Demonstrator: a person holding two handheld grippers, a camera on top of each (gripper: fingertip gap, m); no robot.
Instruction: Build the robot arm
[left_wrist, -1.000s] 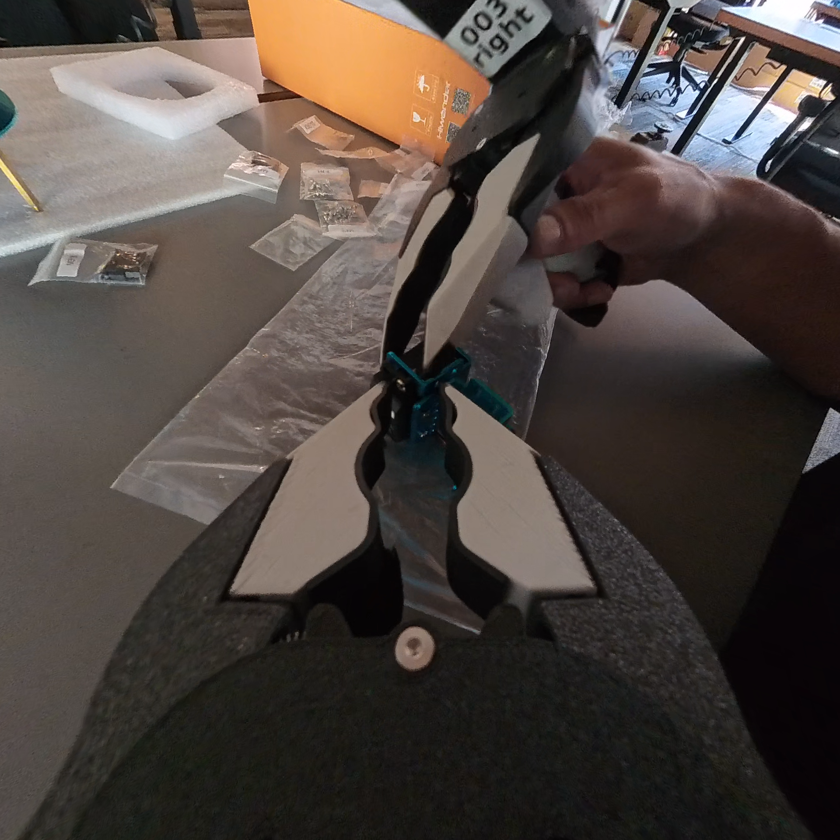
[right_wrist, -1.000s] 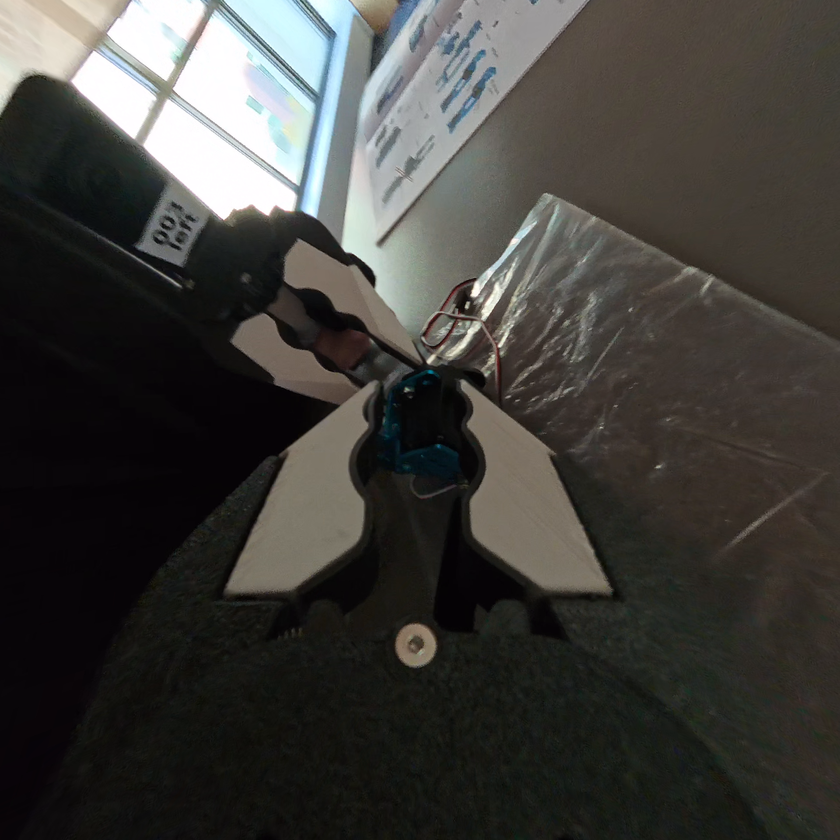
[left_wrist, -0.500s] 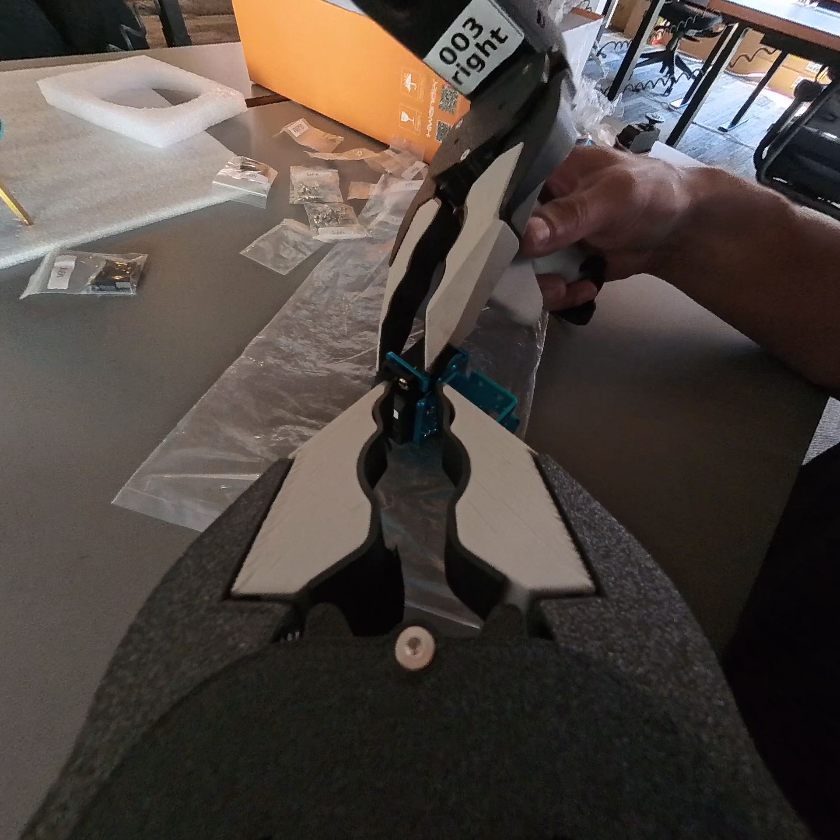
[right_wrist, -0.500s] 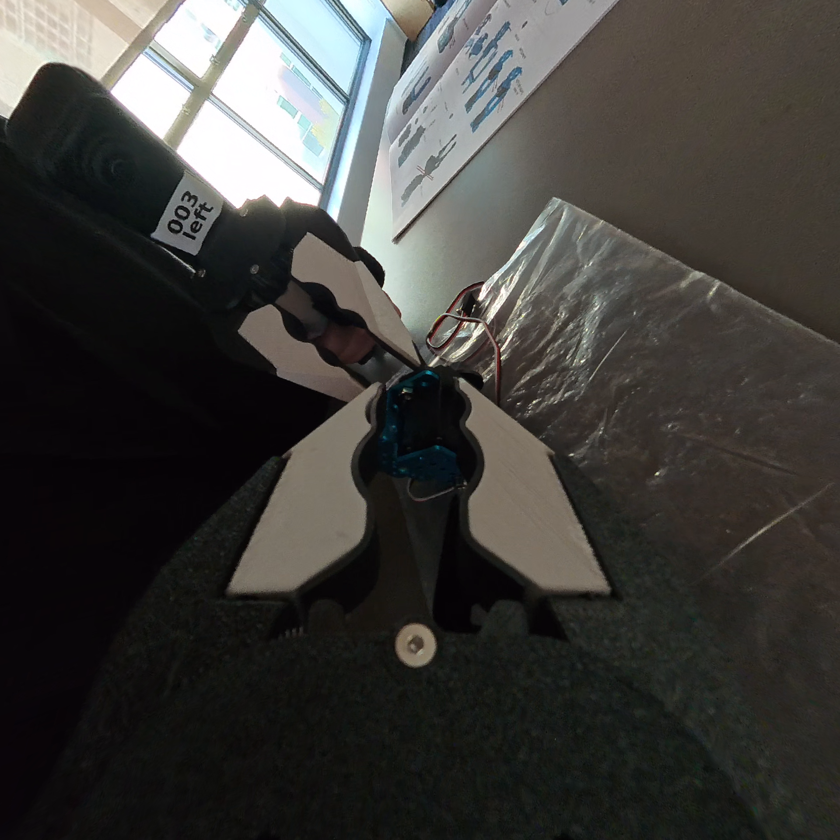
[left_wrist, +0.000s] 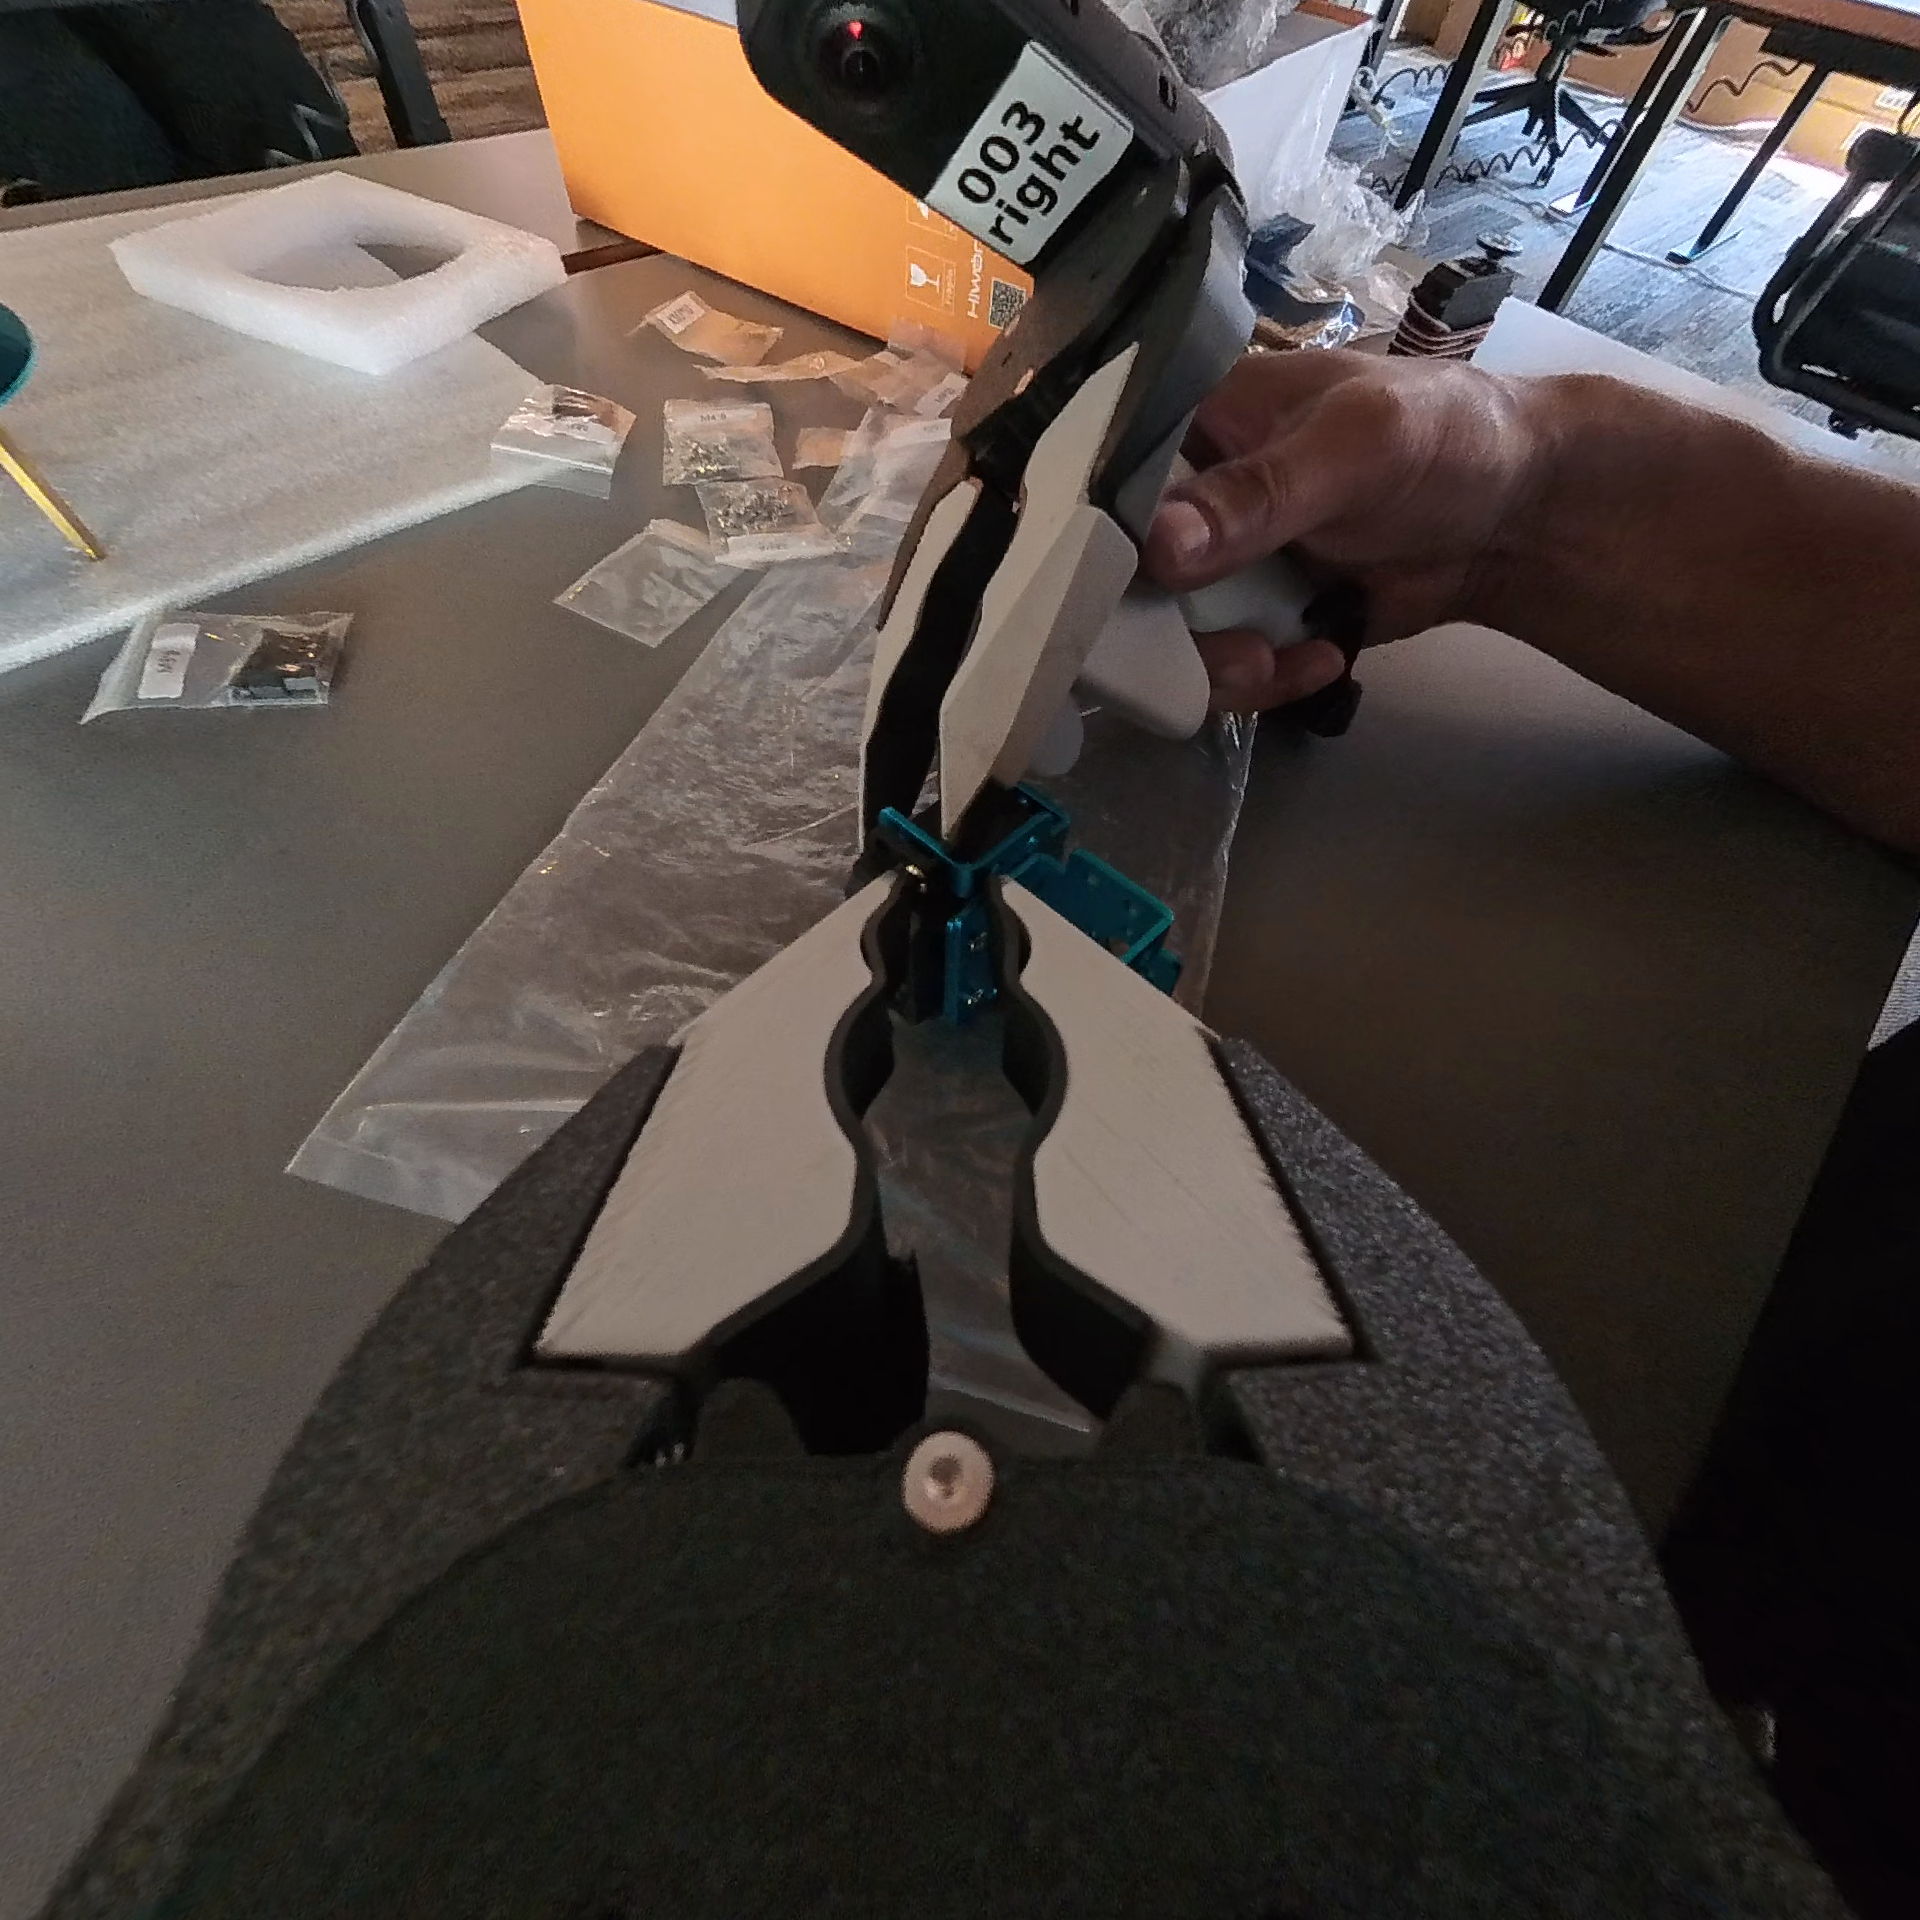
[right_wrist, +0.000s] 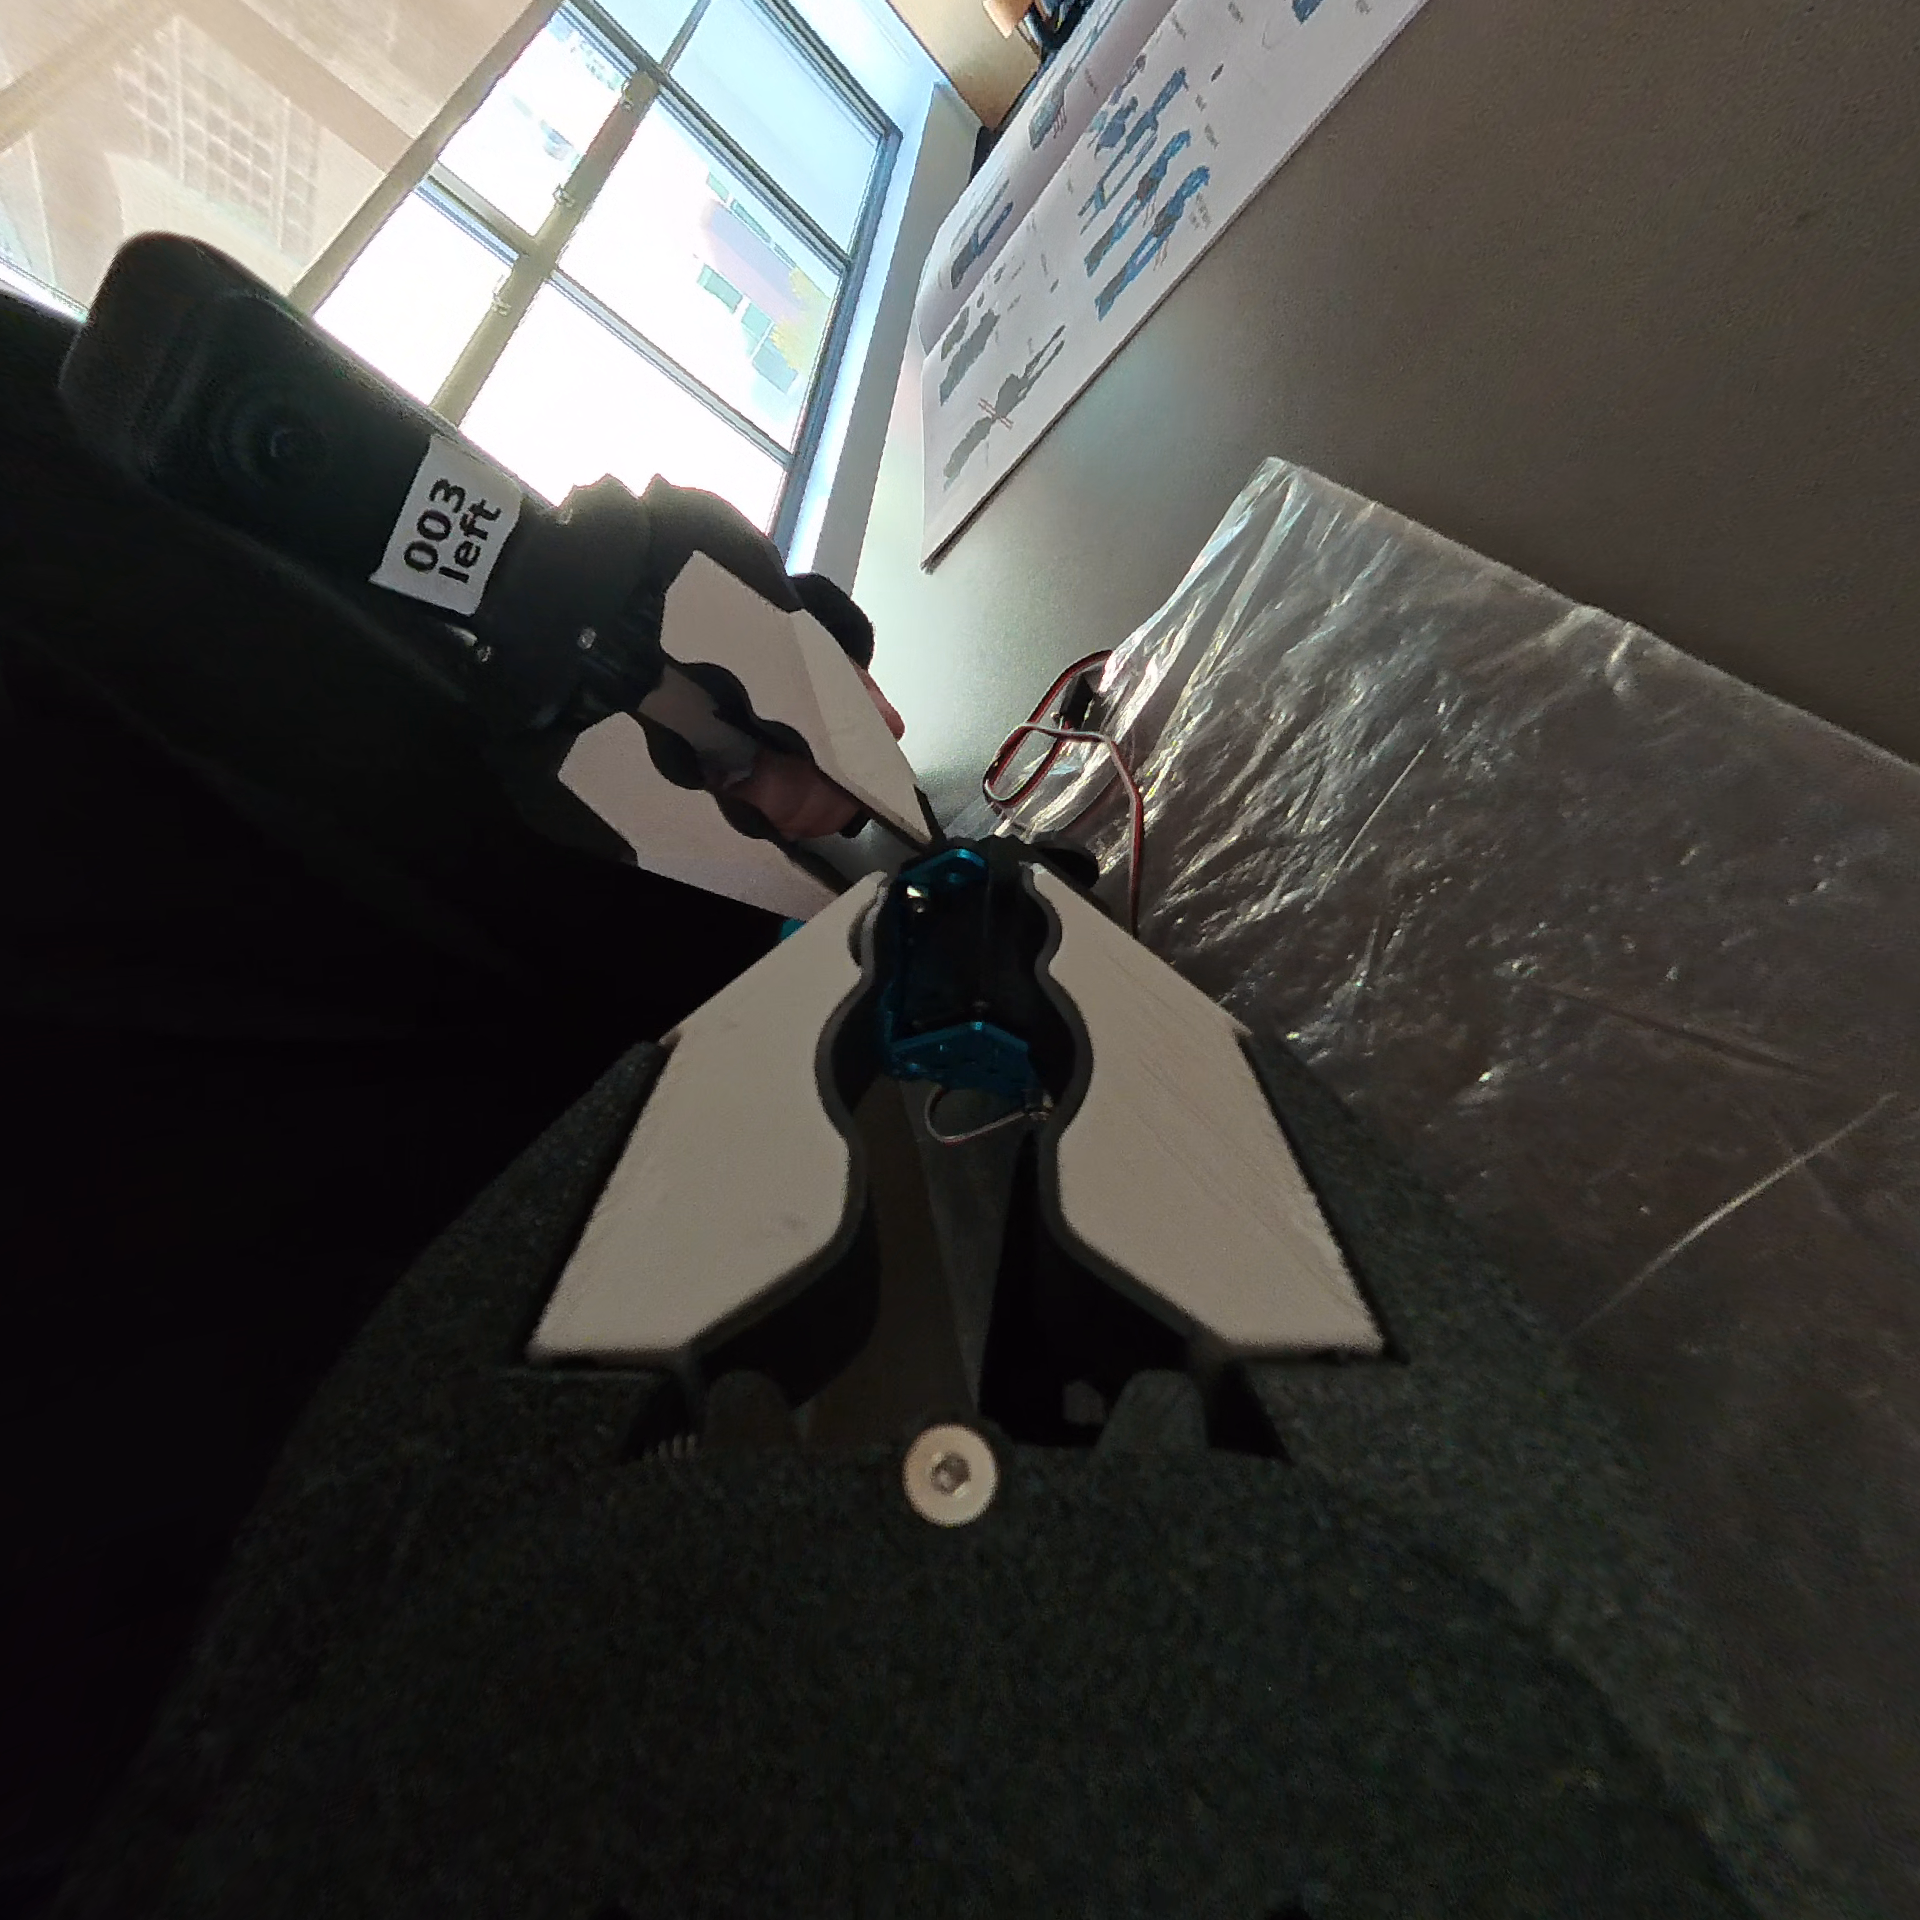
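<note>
A small blue metal bracket assembly (left_wrist: 961, 940) with a black servo body sits between both grippers, just above a clear plastic bag (left_wrist: 665, 883) on the grey table (left_wrist: 312, 831). My left gripper (left_wrist: 951, 899) is shut on its lower part. My right gripper (left_wrist: 914, 821) comes down from above, held by a hand (left_wrist: 1351, 520), and is shut on its top. In the right wrist view the right gripper (right_wrist: 956, 883) clamps the blue assembly (right_wrist: 940, 1003), and the left gripper (right_wrist: 883, 857) meets it from the upper left. Red, white and dark wires (right_wrist: 1049, 769) trail from it.
Several small bags of screws and parts (left_wrist: 727, 457) lie beyond the plastic bag. An orange box (left_wrist: 707, 135) stands at the back, a white foam frame (left_wrist: 332, 270) at the back left. A printed sheet (right_wrist: 1091, 208) lies on the table past the bag (right_wrist: 1507, 883). My left and right fingertips are right by each other.
Both grippers keep their hold on the blue assembly. The right gripper has tilted so its camera end now shows in the left wrist view; both views have shifted slightly.
</note>
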